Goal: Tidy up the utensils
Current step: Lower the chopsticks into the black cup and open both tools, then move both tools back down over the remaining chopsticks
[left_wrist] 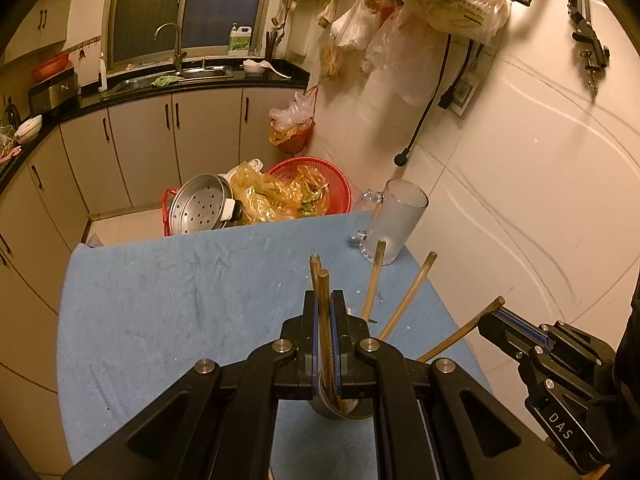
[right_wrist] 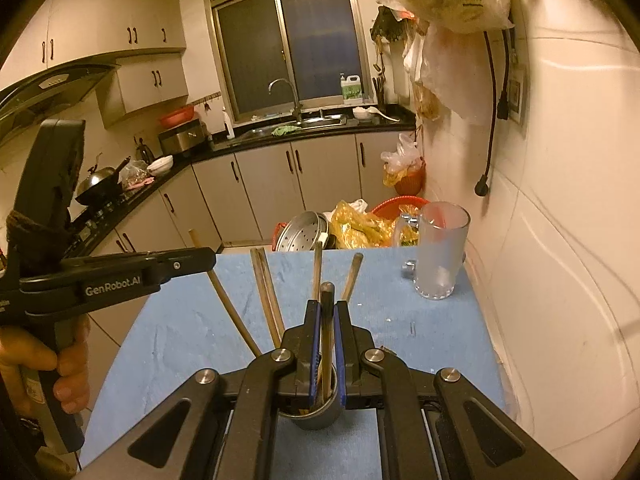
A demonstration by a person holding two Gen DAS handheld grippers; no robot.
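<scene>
Two hand-held grippers meet over a small metal cup (right_wrist: pixel 316 416) that stands near the lower middle of both views, on a worktop (left_wrist: pixel 168 312) covered with a blue cloth.

The left hand-held gripper (left_wrist: pixel 325 312) is clamped on a pair of wooden chopsticks (left_wrist: pixel 322 304). Their tops poke up above the blue pads and their lower ends reach down into the cup. In the right wrist view this gripper comes in from the left edge, with a person's hand (right_wrist: pixel 60 364) wrapped round its handle.

The right hand-held gripper (right_wrist: pixel 327 312) is closed on a single chopstick (right_wrist: pixel 327 300) with a dark top, and this one also runs down into the cup. In the left wrist view it enters from the lower right, pinching the tip of a slanted stick.

More chopsticks lean out of the cup, fanning toward the upper part of the frame. A frosted glass mug (right_wrist: pixel 440 252) with a handle stands upright at the far right corner of the worktop, well apart from the cup. Beyond the worktop's far edge sit a perforated metal steamer tray (left_wrist: pixel 200 204) and a red basket (left_wrist: pixel 340 184) stuffed with yellow plastic bags.
</scene>
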